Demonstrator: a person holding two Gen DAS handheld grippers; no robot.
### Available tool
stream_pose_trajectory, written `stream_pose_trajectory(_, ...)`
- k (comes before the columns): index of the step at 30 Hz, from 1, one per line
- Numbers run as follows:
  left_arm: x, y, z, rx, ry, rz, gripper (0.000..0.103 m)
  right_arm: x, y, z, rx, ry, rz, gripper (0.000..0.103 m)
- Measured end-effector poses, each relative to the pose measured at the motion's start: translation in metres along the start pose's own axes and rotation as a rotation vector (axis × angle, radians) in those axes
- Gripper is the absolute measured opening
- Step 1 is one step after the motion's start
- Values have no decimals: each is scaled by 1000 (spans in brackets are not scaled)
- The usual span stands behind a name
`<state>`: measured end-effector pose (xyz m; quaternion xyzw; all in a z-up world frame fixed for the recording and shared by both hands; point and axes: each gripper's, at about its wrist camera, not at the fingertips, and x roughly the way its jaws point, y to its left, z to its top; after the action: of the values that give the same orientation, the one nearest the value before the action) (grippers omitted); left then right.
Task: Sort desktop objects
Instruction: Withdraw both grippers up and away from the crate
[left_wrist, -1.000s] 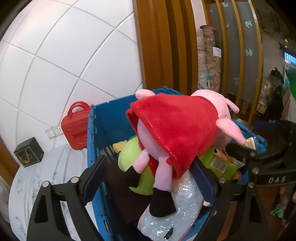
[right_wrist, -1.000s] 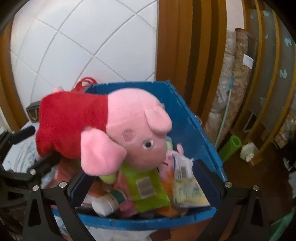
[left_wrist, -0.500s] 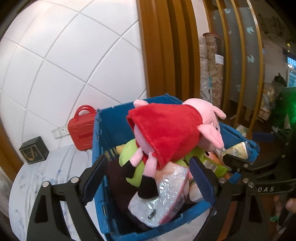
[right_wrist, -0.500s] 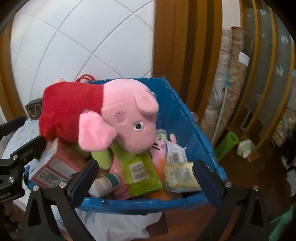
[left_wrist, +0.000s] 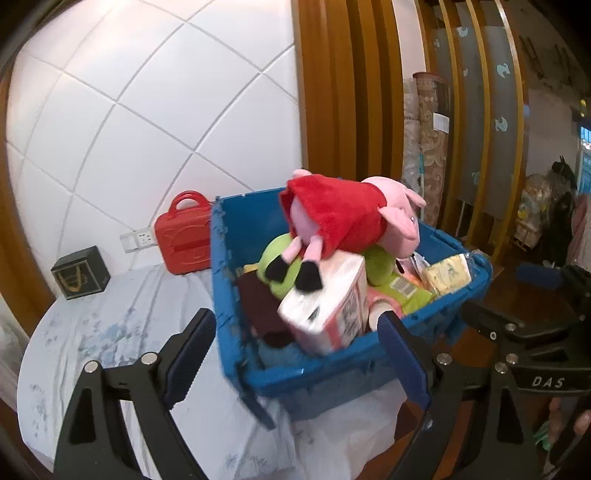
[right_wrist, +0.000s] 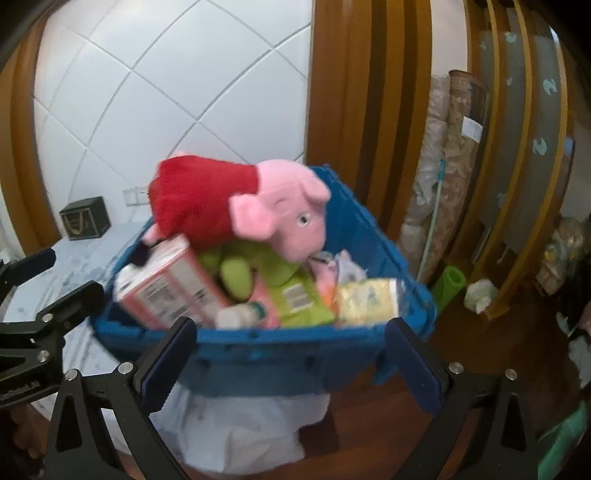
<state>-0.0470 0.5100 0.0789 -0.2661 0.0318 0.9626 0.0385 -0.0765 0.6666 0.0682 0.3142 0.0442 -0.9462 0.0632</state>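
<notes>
A blue plastic crate (left_wrist: 332, 373) stands on the clothed table, heaped with objects. On top lies a pink pig plush in a red dress (left_wrist: 343, 221), head toward the right. Under it sit a wrapped tissue pack (left_wrist: 325, 314), a green plush (left_wrist: 273, 254) and a yellow packet (left_wrist: 447, 273). My left gripper (left_wrist: 295, 354) hangs open just short of the crate's near corner, holding nothing. The right wrist view shows the same crate (right_wrist: 280, 350), pig (right_wrist: 258, 214) and tissue pack (right_wrist: 166, 291). My right gripper (right_wrist: 291, 365) is open in front of the crate's near wall, apart from it.
A red carry case (left_wrist: 183, 232) and a dark box (left_wrist: 79, 273) stand at the back of the round table (left_wrist: 110, 332) by a wall socket. Rolled carpets (right_wrist: 447, 184) and a green roll (right_wrist: 448, 284) lean by wooden slats to the right. The floor is dark wood.
Both grippers have drawn back from the crate, which now looks smaller and farther. The pig plush stays on the heap. Both grippers' jaws stay as wide as before.
</notes>
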Motion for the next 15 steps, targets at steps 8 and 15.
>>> stream_pose_trajectory(8,-46,4,-23,-16,-6,-17,90,-49,26,-31,-1,-12,-30,103)
stream_pose_trajectory(15,-70,4,-32,-17,-19,-28,90,-81,28,-43,27,-43,-47,103)
